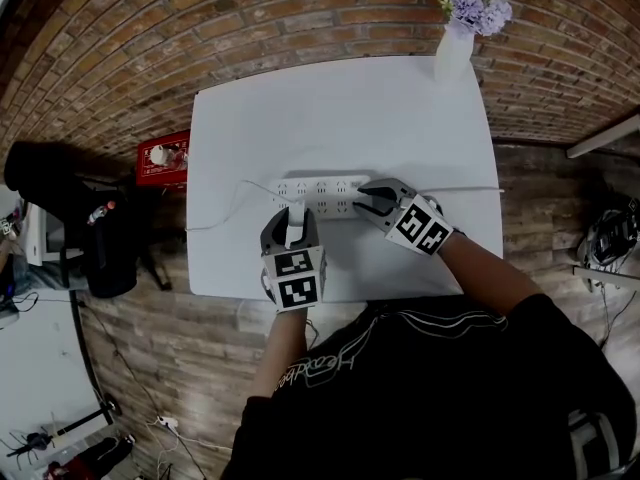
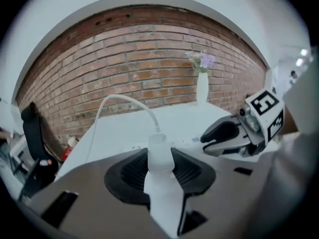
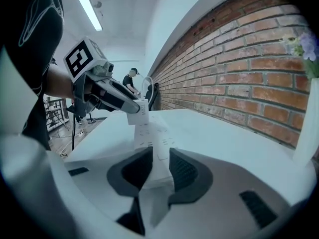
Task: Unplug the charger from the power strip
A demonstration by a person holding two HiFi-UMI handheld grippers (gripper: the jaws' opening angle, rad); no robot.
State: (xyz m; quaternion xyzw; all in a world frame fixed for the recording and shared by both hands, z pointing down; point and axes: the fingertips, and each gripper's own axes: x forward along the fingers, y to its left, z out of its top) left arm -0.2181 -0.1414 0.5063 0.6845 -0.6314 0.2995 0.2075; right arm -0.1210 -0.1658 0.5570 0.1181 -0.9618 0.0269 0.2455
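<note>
A white power strip [image 1: 320, 196] lies across the middle of the white table [image 1: 340, 108]. My right gripper [image 1: 365, 200] is shut on the strip's right end; in the right gripper view the strip [image 3: 149, 133] runs out from between its pads. My left gripper [image 1: 294, 218] is shut on the white charger [image 1: 295, 226] at the strip's near edge. That charger [image 2: 159, 156] stands upright between the pads, and its white cable [image 2: 124, 101] arcs up and off to the left. Its prongs are hidden, so I cannot tell whether they are still in a socket.
A white vase of purple flowers [image 1: 455, 48] stands at the table's far right corner. A red box [image 1: 163, 158] and a black chair [image 1: 90, 228] are on the floor at the left. The strip's own cord [image 1: 480, 189] runs off to the right. A brick wall lies behind the table.
</note>
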